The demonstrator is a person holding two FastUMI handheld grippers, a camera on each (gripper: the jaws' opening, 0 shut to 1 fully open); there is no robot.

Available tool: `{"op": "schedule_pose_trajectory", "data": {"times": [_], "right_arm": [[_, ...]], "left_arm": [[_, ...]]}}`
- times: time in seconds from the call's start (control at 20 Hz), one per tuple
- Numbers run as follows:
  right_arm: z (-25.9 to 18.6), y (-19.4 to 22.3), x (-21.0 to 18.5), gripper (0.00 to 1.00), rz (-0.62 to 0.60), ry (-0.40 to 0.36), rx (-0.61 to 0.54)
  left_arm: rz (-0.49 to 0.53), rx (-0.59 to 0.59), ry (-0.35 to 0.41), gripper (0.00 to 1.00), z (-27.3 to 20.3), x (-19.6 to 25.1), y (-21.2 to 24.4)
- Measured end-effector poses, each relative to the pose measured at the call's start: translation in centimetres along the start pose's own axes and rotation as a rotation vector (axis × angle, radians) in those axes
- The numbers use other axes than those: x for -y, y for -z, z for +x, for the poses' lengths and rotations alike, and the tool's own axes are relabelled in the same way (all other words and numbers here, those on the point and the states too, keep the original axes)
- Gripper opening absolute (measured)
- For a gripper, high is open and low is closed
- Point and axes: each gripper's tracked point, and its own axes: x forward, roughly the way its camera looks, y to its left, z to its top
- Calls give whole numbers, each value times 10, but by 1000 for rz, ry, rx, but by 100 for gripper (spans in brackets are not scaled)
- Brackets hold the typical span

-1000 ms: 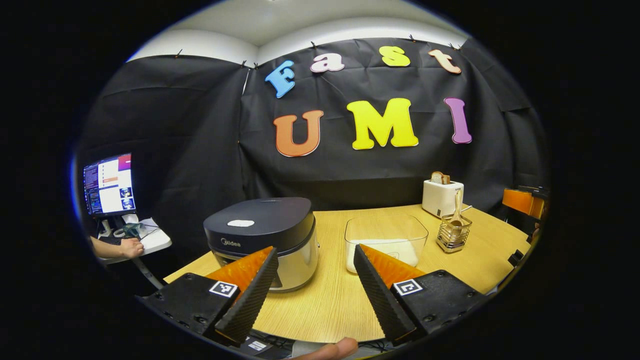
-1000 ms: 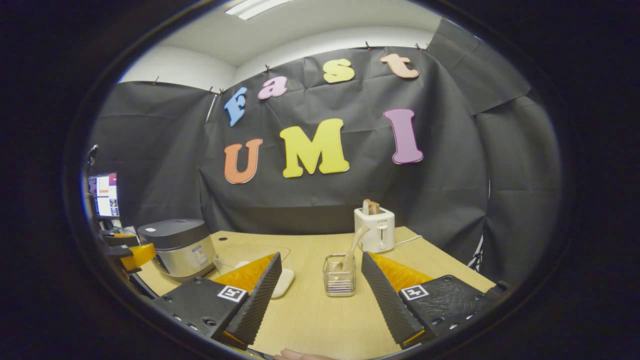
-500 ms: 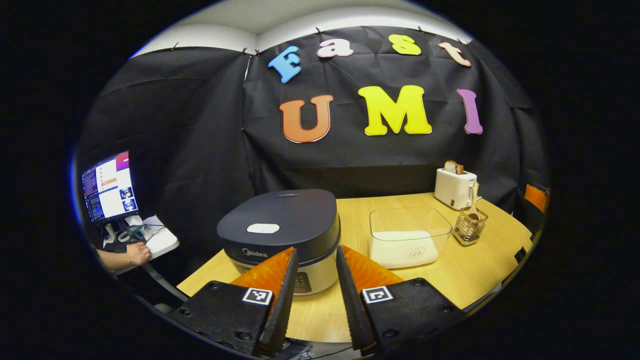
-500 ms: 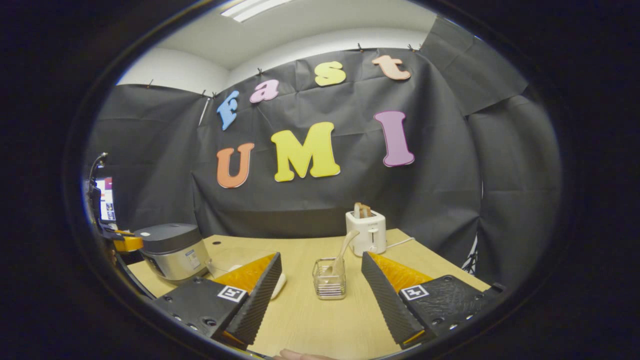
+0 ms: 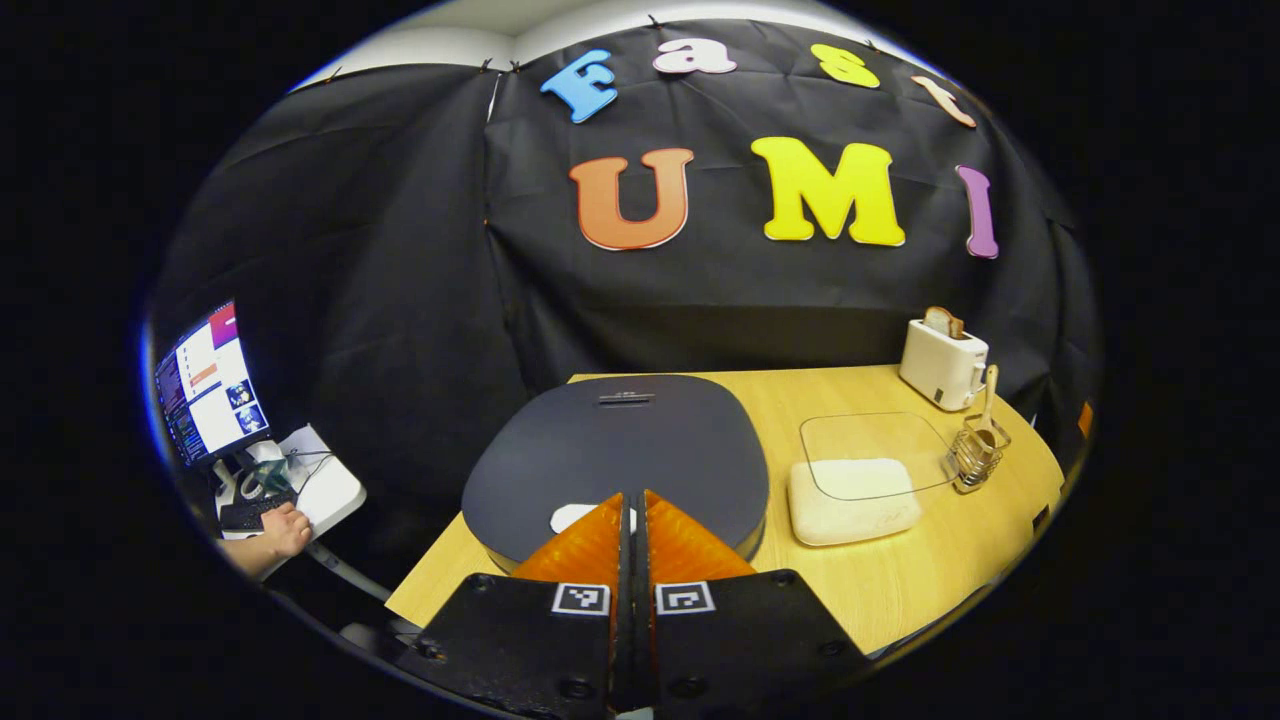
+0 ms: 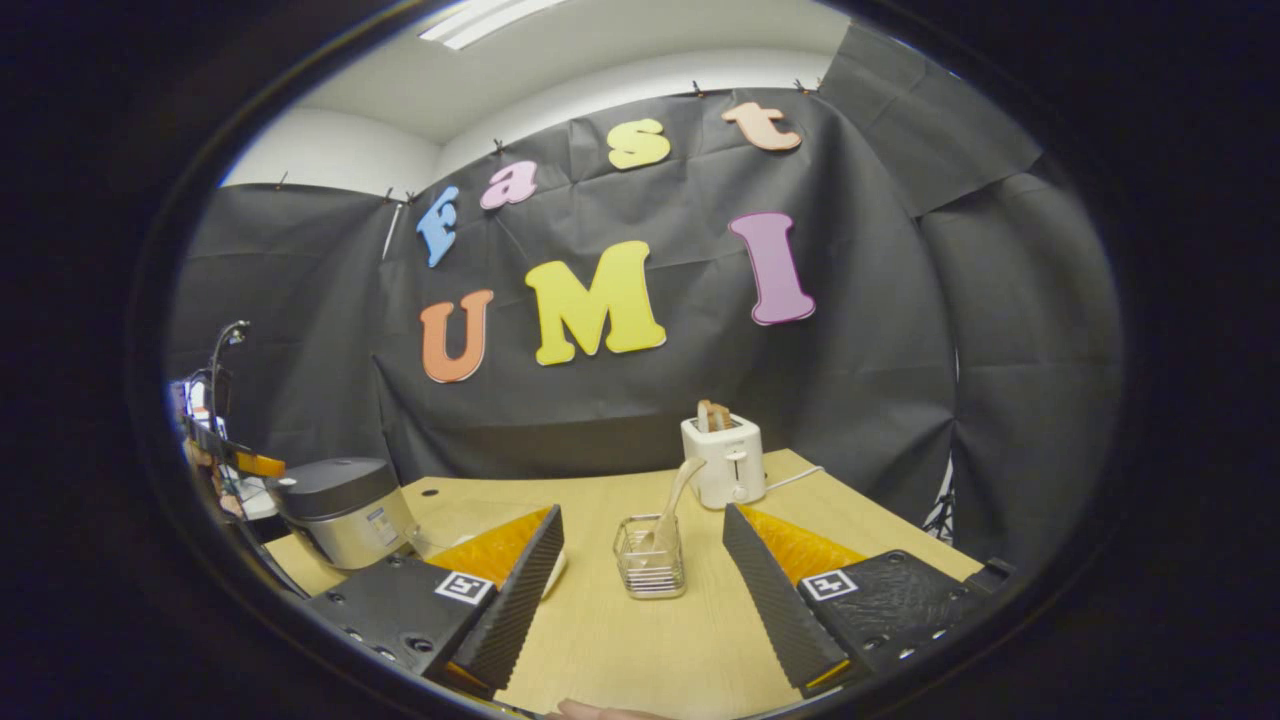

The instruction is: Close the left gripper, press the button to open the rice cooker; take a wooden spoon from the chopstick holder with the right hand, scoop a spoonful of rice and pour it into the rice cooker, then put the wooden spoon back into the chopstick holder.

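Left gripper [image 5: 632,510], fingers pressed together, hovering at lower centre over rice cooker [image 5: 620,450] lid, button [image 5: 572,517] just beyond. Pressing step in hand; needing downward push.

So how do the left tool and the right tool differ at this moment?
The left tool is shut, fingers together; the right tool is open with a wide gap. The left tool is over the rice cooker lid, its tips at the white button; the right tool faces the wire holder with the wooden spoon. Both hold nothing.
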Motion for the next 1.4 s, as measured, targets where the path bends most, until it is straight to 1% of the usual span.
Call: {"op": "schedule_pose_trajectory", "data": {"times": [0.1, 0.15, 0.2, 0.25, 0.45, 0.5, 0.55, 0.6, 0.65, 0.7, 0.85, 0.9, 0.95, 1.0, 1.05, 1.15, 1.2, 1.25, 1.3, 1.4], "right_arm": [[1, 3, 2, 92, 6, 1, -10], [1, 3, 2, 96, 11, -2, -13], [1, 2, 2, 92, 16, -6, -15], [2, 2, 2, 96, 23, -8, -13], [2, 3, 4, 96, 32, -8, -21], [1, 2, 4, 92, 37, -7, -22], [1, 2, 4, 96, 42, -8, -22], [1, 1, 4, 92, 43, -11, -21], [0, 2, 3, 91, 41, -15, -22], [0, 1, 3, 96, 42, -16, -21], [-5, -1, 0, 96, 50, -26, -17], [-8, -4, -1, 96, 51, -30, -12], [-9, -6, -1, 91, 52, -30, -5], [-10, -8, 0, 91, 53, -29, 0], [-11, -8, 0, 95, 53, -31, 2], [-12, -7, 0, 96, 56, -33, -1], [-11, -8, 1, 91, 61, -33, -3], [-11, -7, 2, 92, 65, -31, -7], [-11, -7, 3, 96, 67, -28, -10], [-10, -5, 4, 95, 70, -25, -18]], "left_arm": [[-5, -38, -14, 3, 11, -8, 6], [-5, -39, -11, 3, 13, -10, 6], [-5, -45, -4, 3, 14, -8, 5], [-6, -46, -1, 3, 13, -9, 6], [19, -80, 18, 3, 13, -9, 9], [15, -93, 13, 3, 13, -10, 12], [32, -96, 10, 3, 12, -10, 10], [56, -94, 5, 3, 12, -8, 11], [67, -85, -5, 3, 13, -9, 10], [72, -82, -10, 3, 12, -10, 11], [36, -94, -2, 3, 10, -13, 17], [31, -123, -2, 3, 12, -11, 16], [43, -115, 4, 3, 12, -11, 14], [37, -126, 7, 3, 12, -11, 15], [26, -126, 9, 3, 12, -12, 13], [-11, -116, 3, 3, 13, -11, 9], [-25, -105, -5, 3, 11, -13, 8], [-30, -103, -18, 3, 6, -14, 6], [-16, -70, -35, 3, 4, -15, -3], [28, 6, -83, 3, -5, -17, -25]]}}
